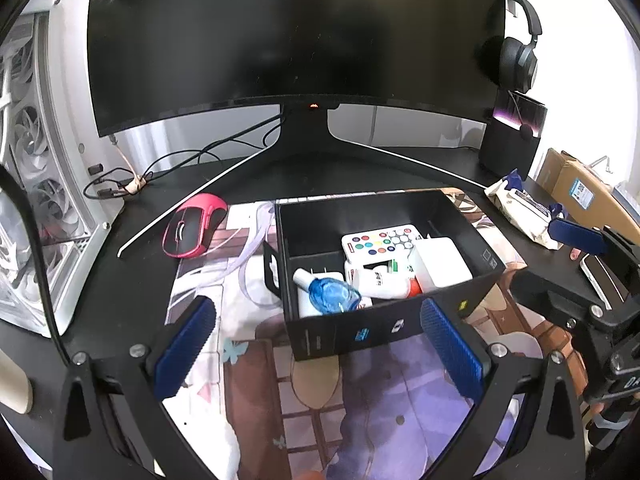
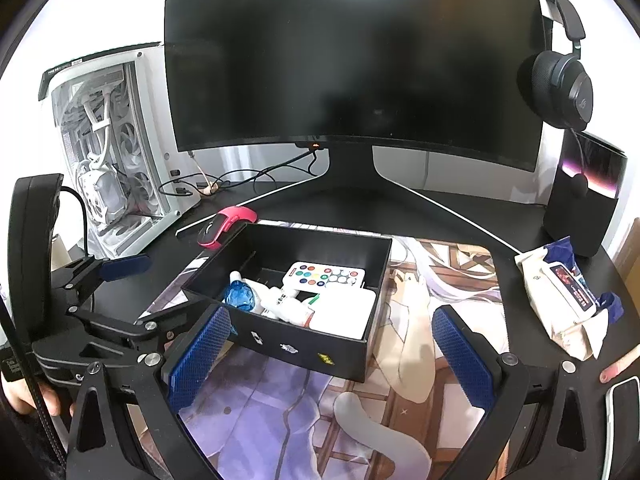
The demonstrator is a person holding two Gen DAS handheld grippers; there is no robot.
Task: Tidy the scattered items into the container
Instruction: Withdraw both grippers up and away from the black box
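While the black container (image 1: 392, 320) sits in the middle of the printed desk mat (image 1: 360, 400), it already holds a blue bottle (image 1: 332, 294) lying on its side, a white remote with coloured buttons (image 1: 380, 240), a white tube (image 1: 380, 280) and a white box (image 1: 440, 260), all packed toward the near end, so I'd say most of the tidying is done. Both tongs are empty: the left gripper (image 1: 316, 356) has its blue pads spread wide and hovers just in front of the container's near wall, and the right gripper (image 2: 332, 364) is spread the same way, pointed at the container's front right corner. Still out on the desk are a pink and black mouse (image 1: 194, 226), just off the container's far left corner, and a pack of wet wipes (image 2: 568, 296) well off to the right. My guess is the wipes go in next, since the right gripper is nearer them, while the mouse probably just lives there.
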